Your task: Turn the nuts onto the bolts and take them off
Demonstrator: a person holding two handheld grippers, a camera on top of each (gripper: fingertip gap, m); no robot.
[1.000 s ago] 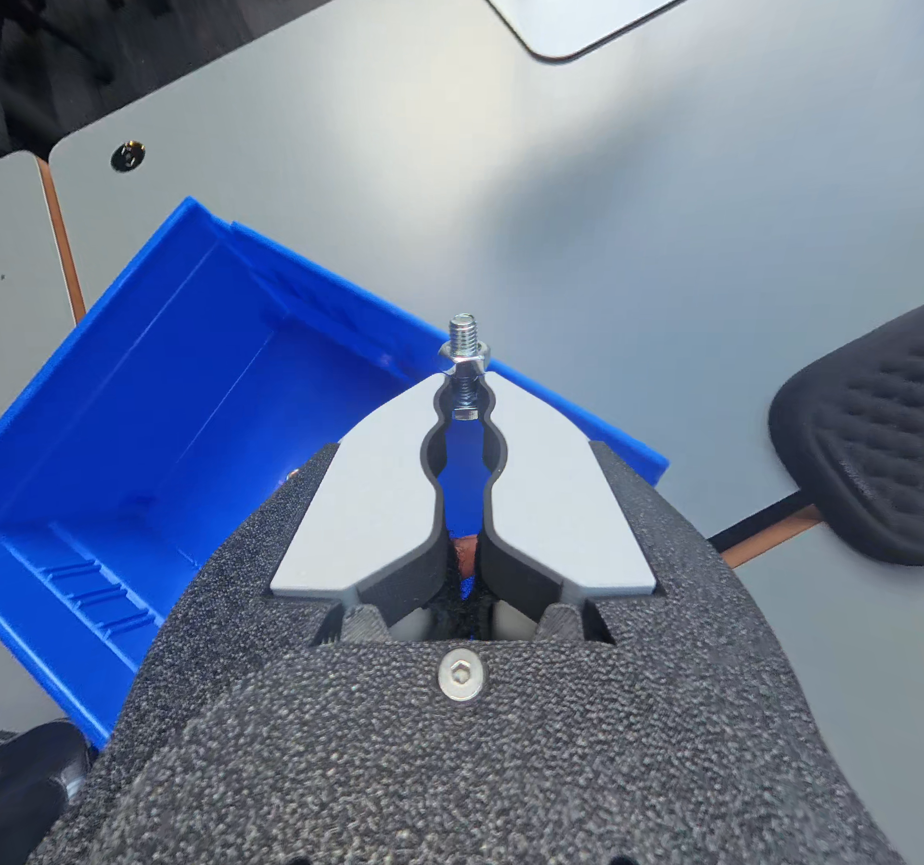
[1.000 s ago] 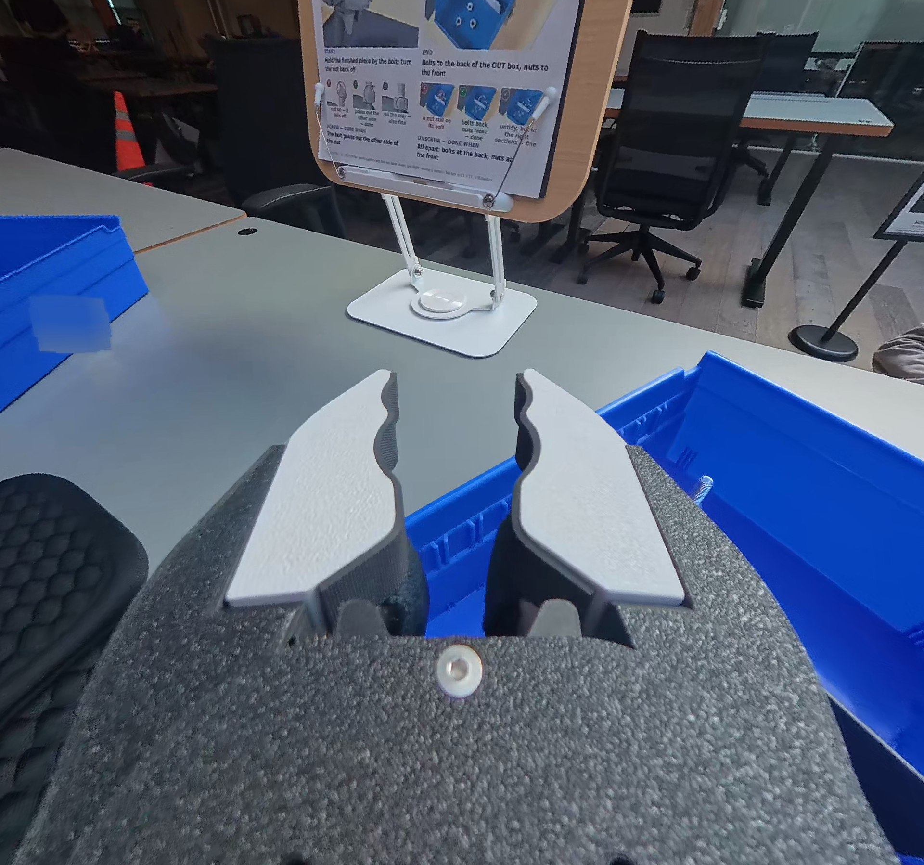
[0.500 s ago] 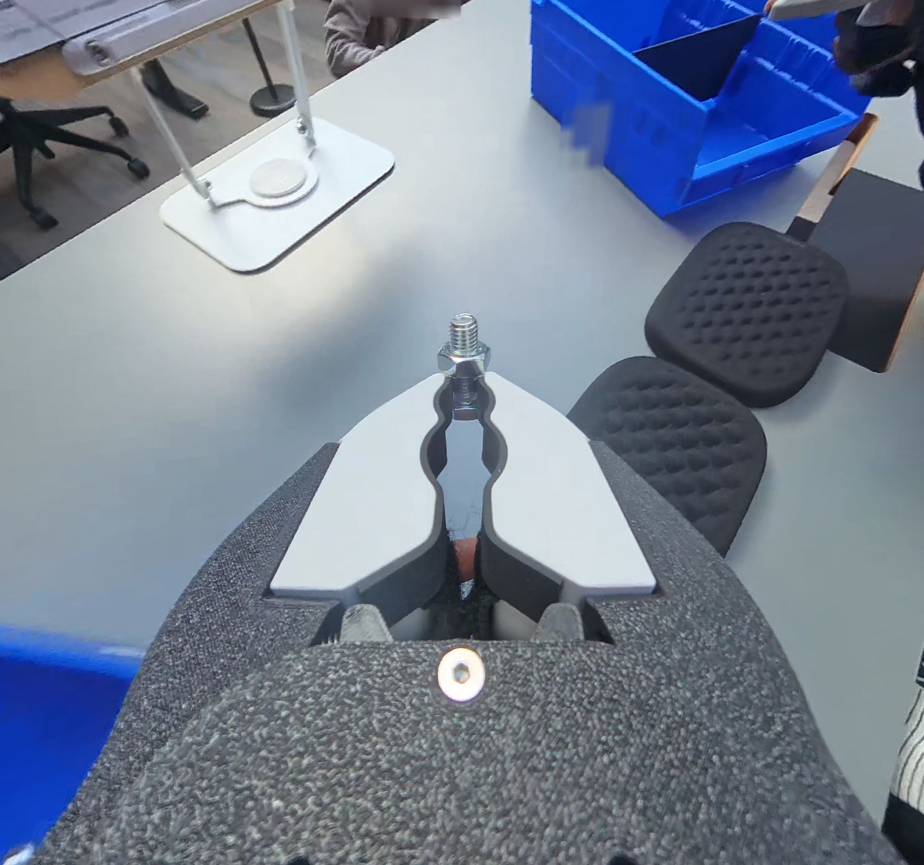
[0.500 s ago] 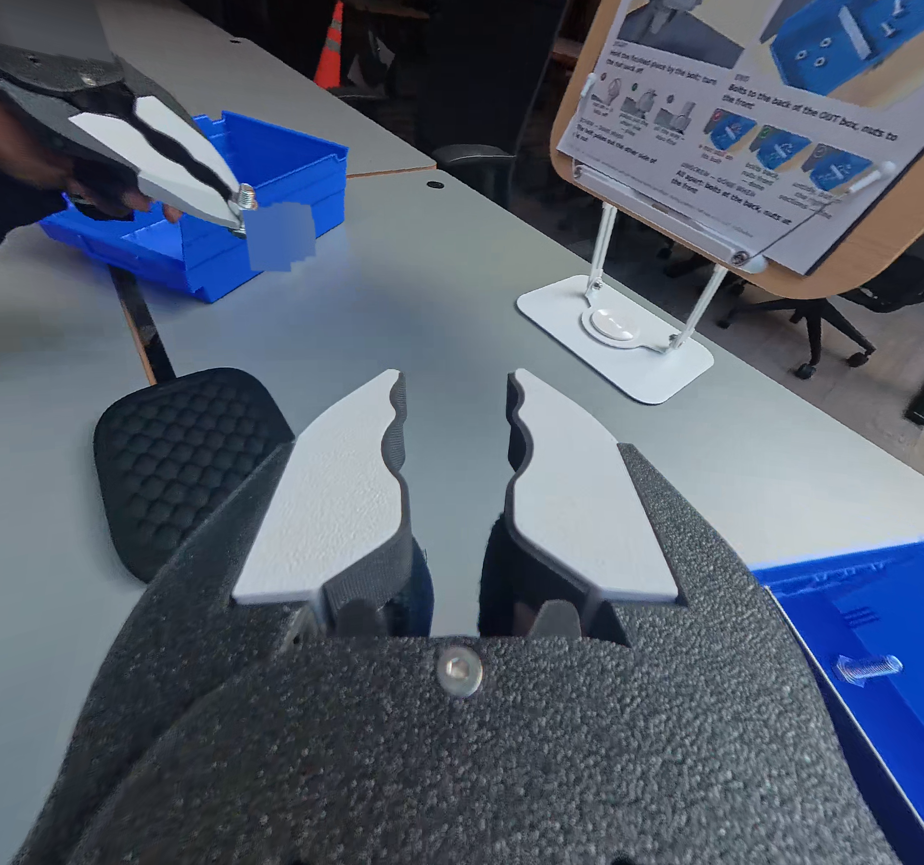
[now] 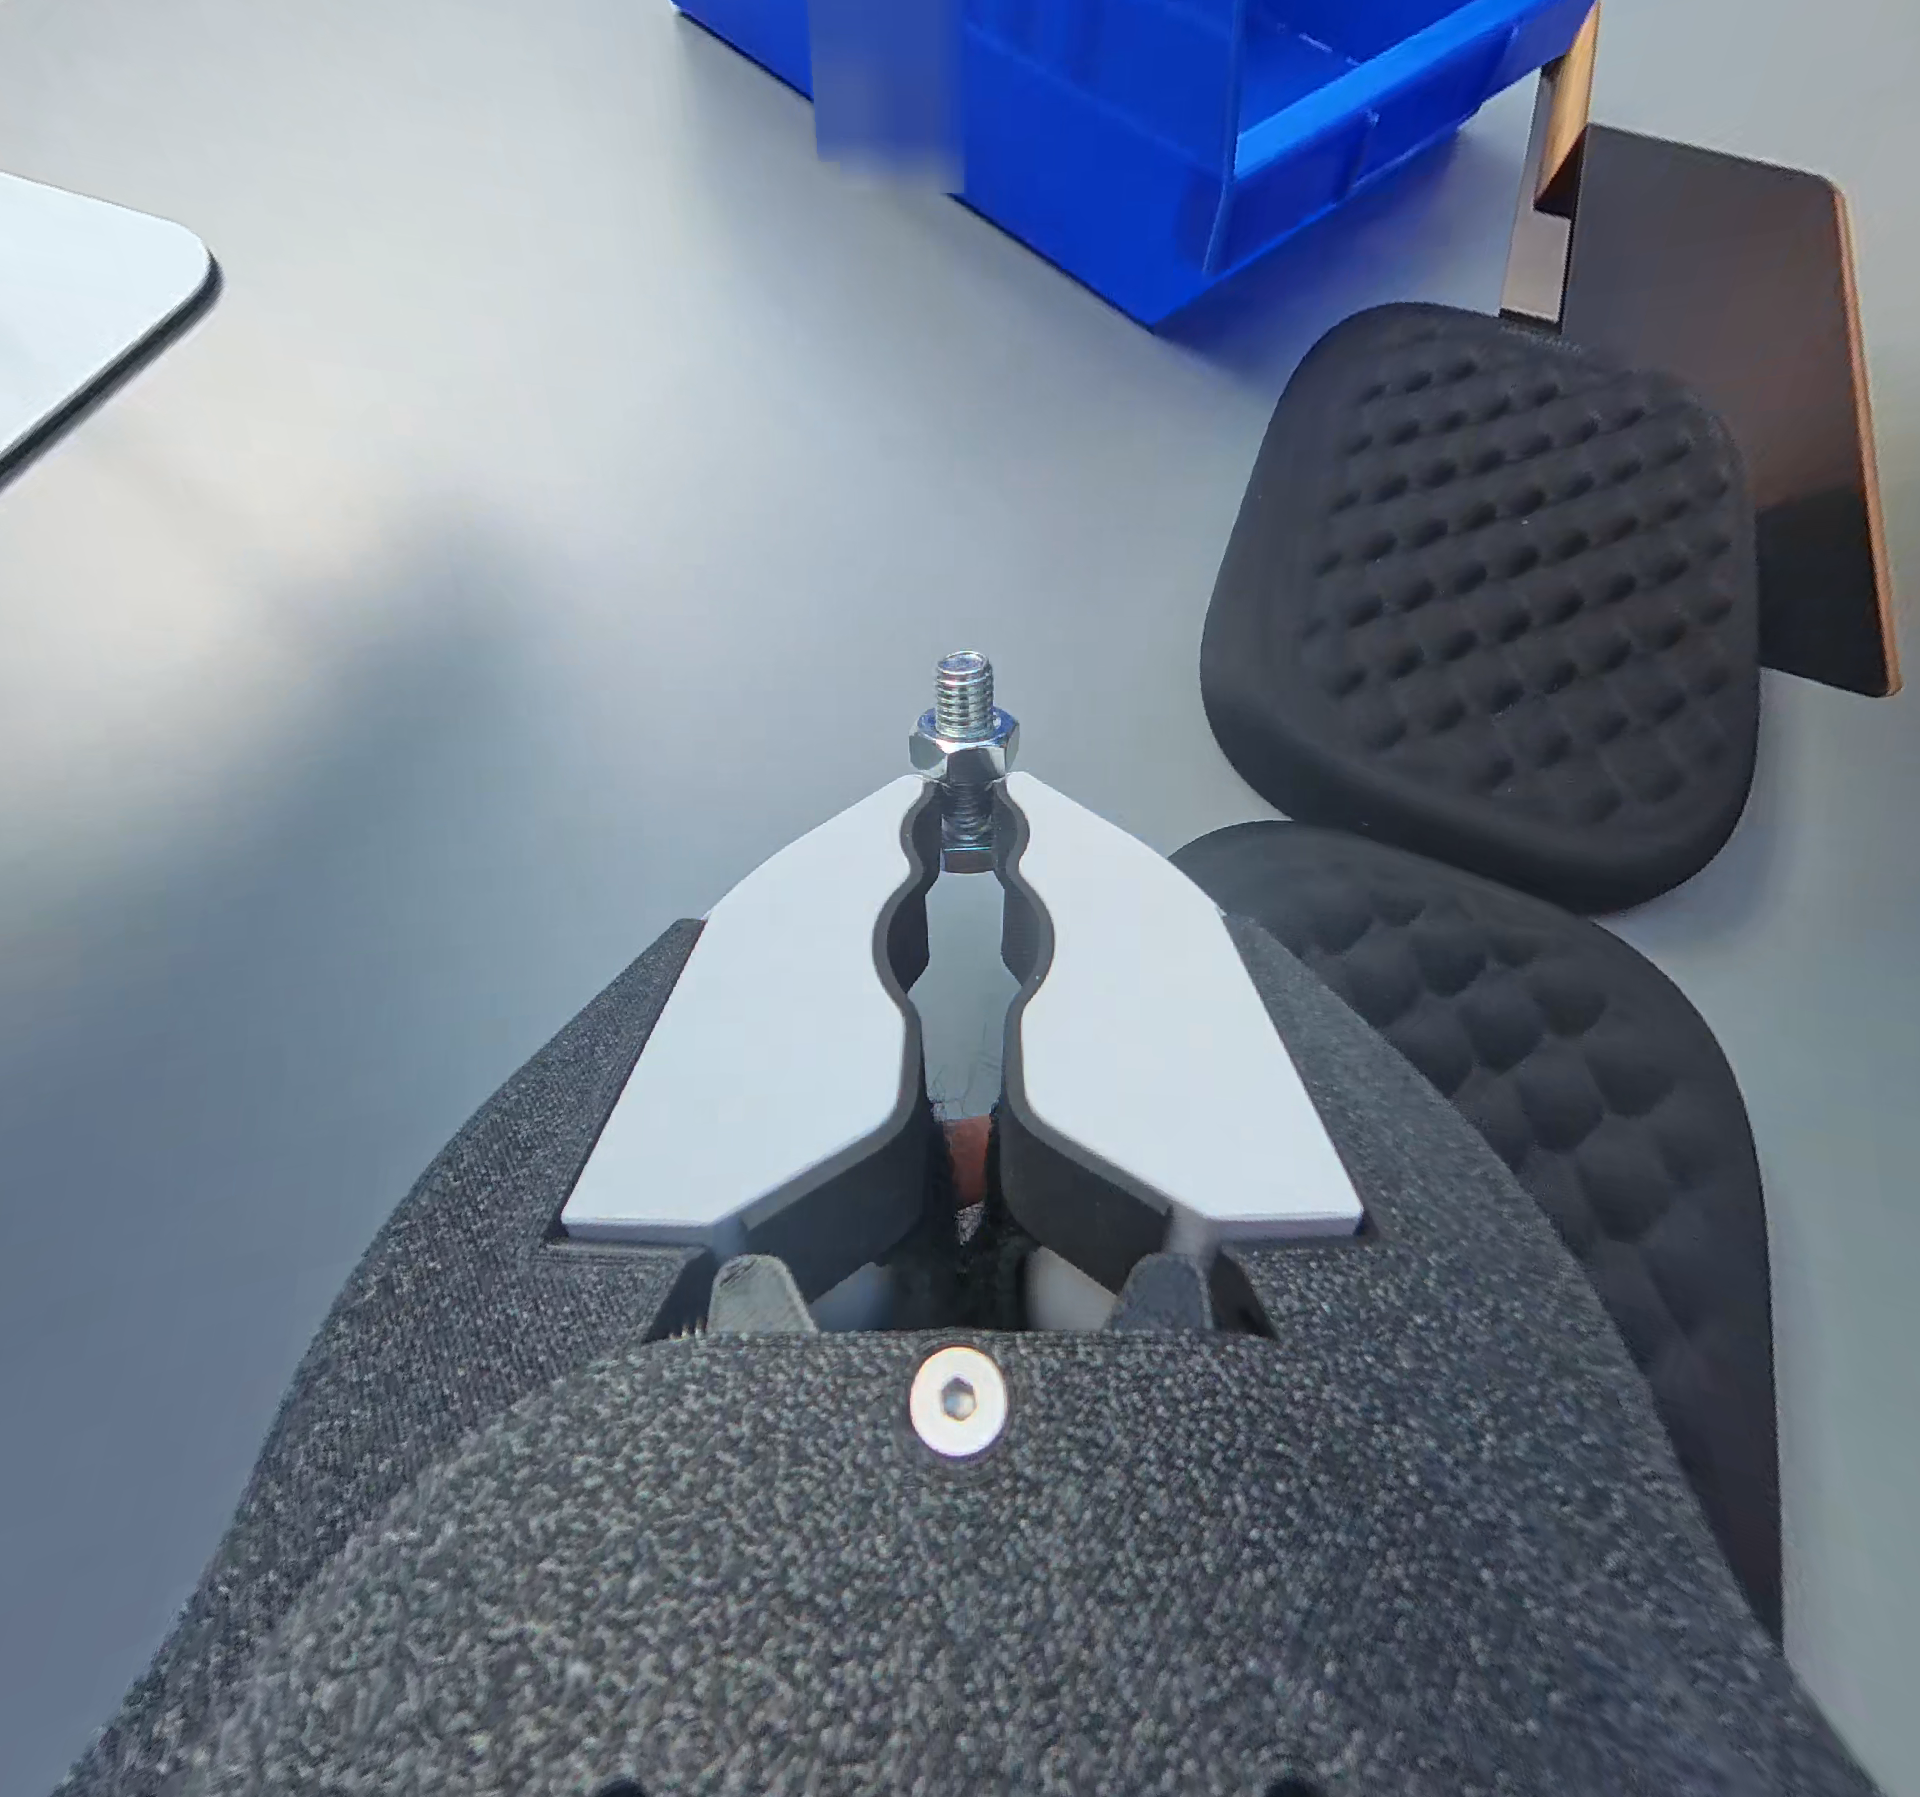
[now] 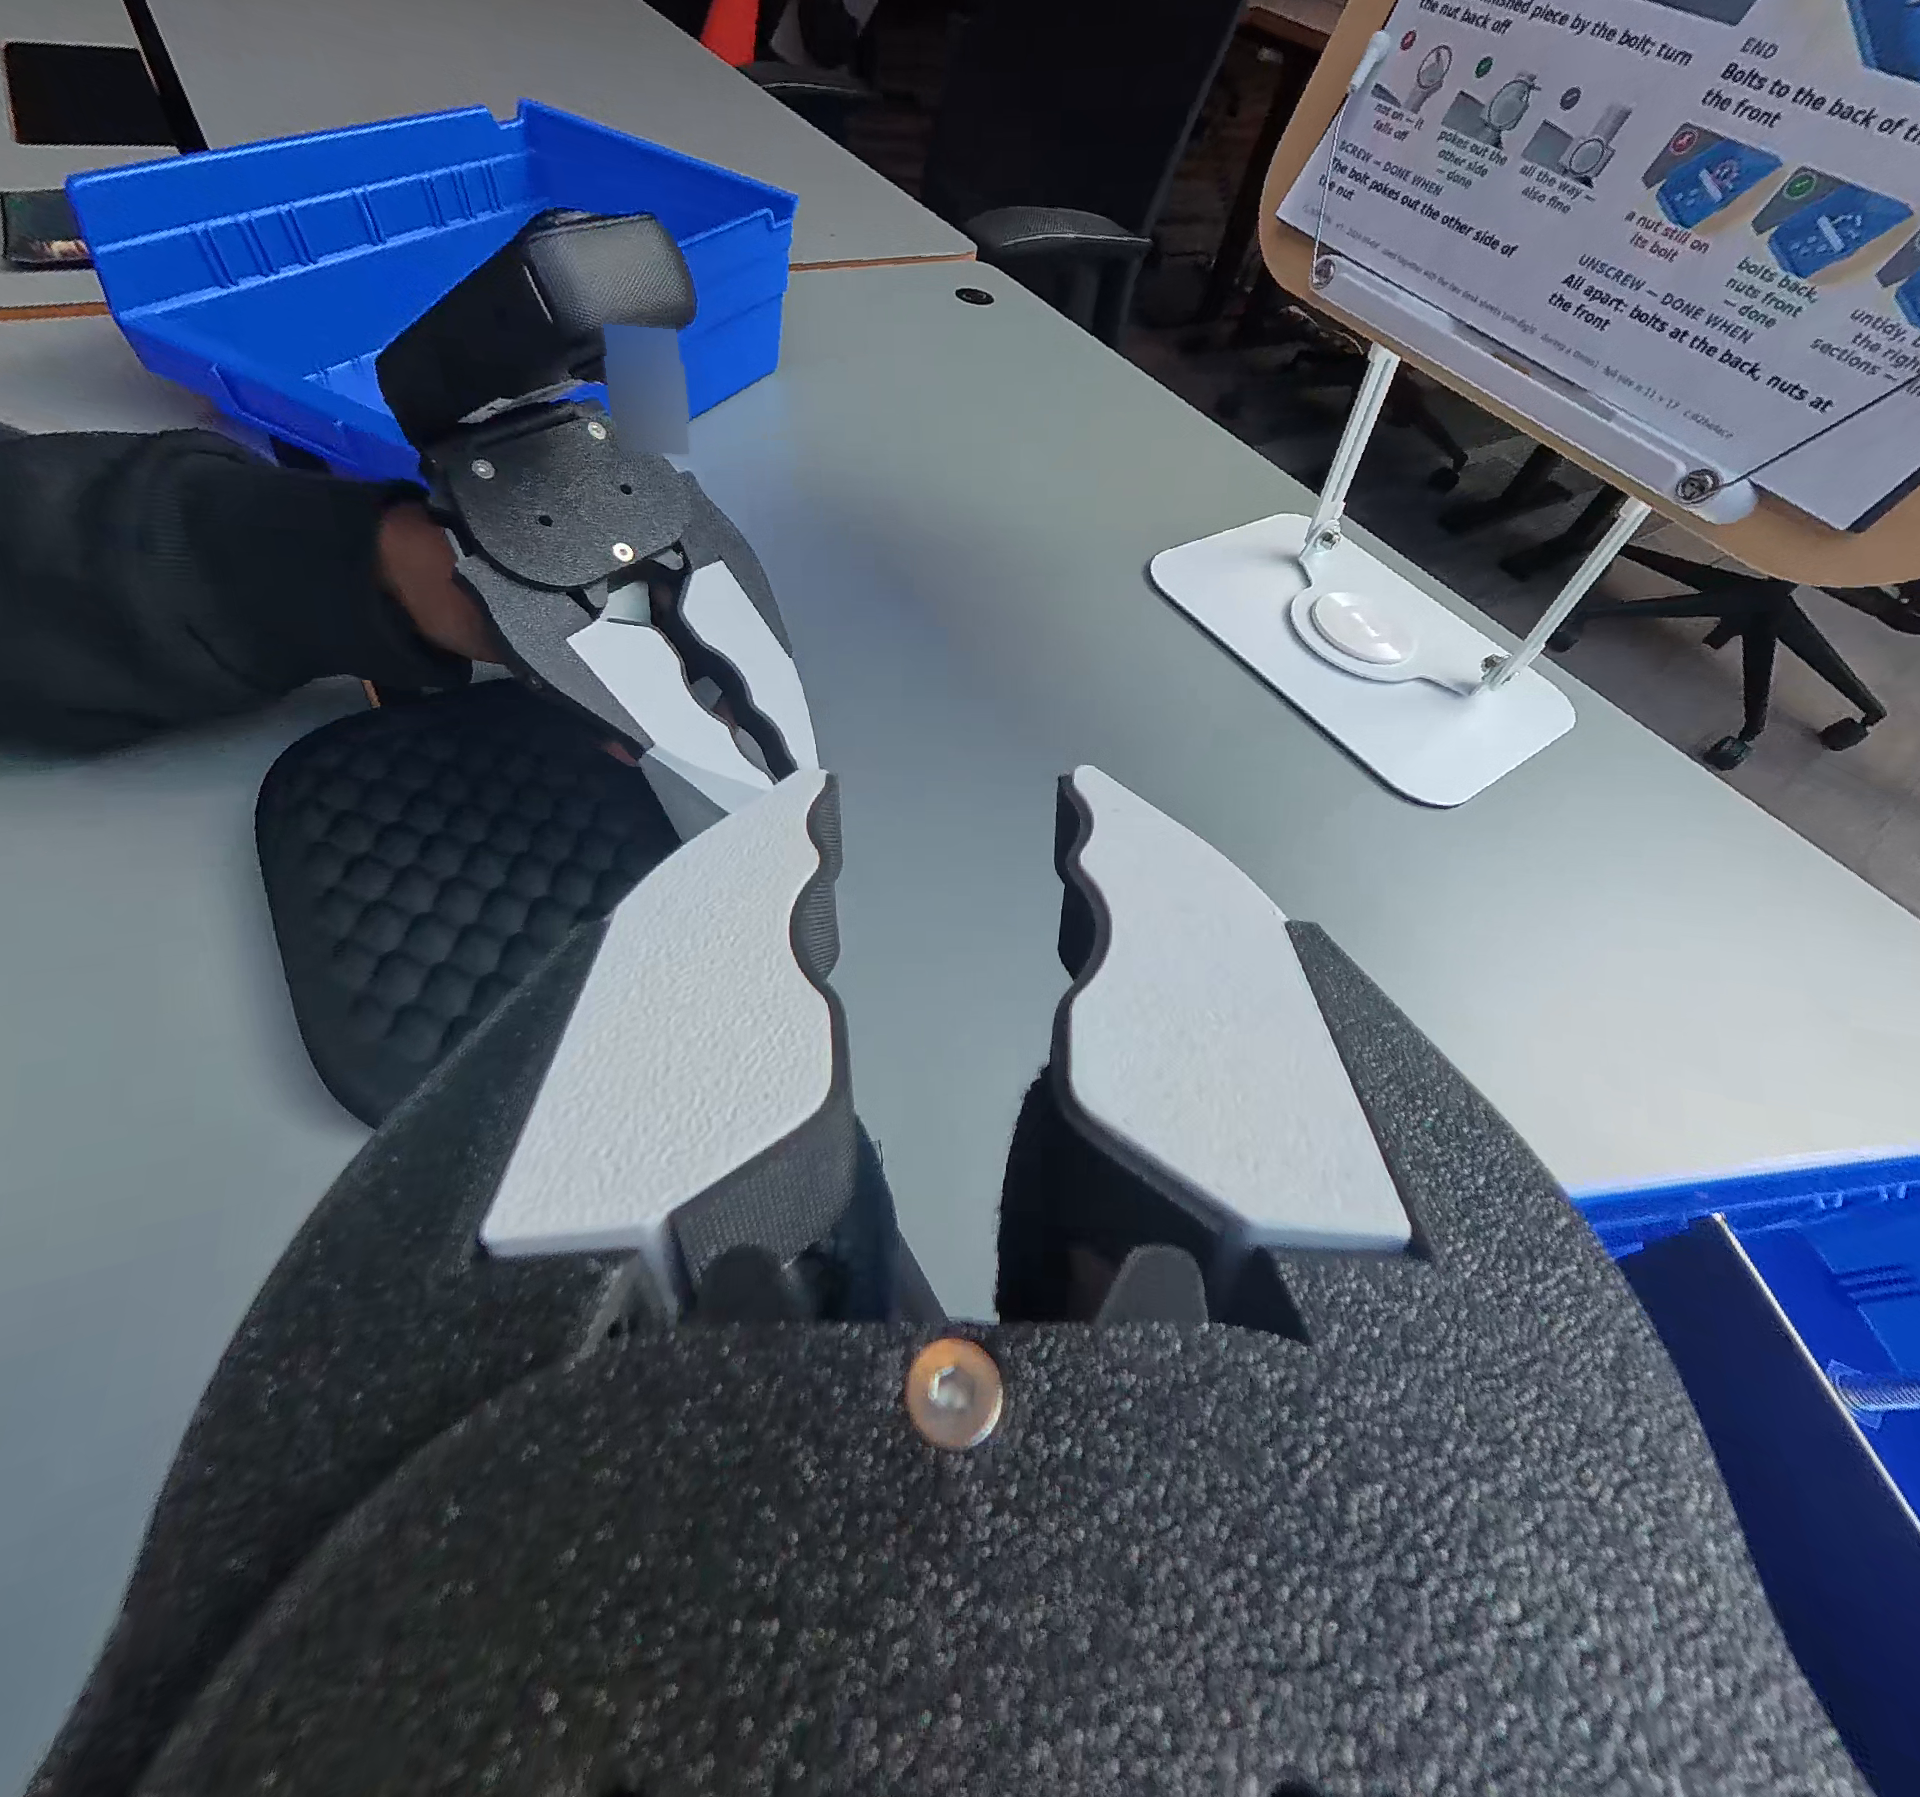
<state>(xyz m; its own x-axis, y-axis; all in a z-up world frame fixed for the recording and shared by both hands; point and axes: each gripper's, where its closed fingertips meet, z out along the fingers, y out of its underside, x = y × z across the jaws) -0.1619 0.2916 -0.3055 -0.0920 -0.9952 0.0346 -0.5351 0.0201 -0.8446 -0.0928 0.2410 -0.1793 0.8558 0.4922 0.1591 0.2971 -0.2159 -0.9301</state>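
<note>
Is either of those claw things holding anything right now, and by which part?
Yes. The left gripper is shut on a bolt, pinching its lower shaft just above the head, below the nut. The right gripper is open and holds nothing.

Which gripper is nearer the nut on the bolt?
Left. The left gripper is shut on the bolt just below the nut; the right gripper is open, apart from it.

Two close wrist views over opposite sides, shared grey table (image 5: 520, 500), black pads (image 6: 436, 874).
</note>
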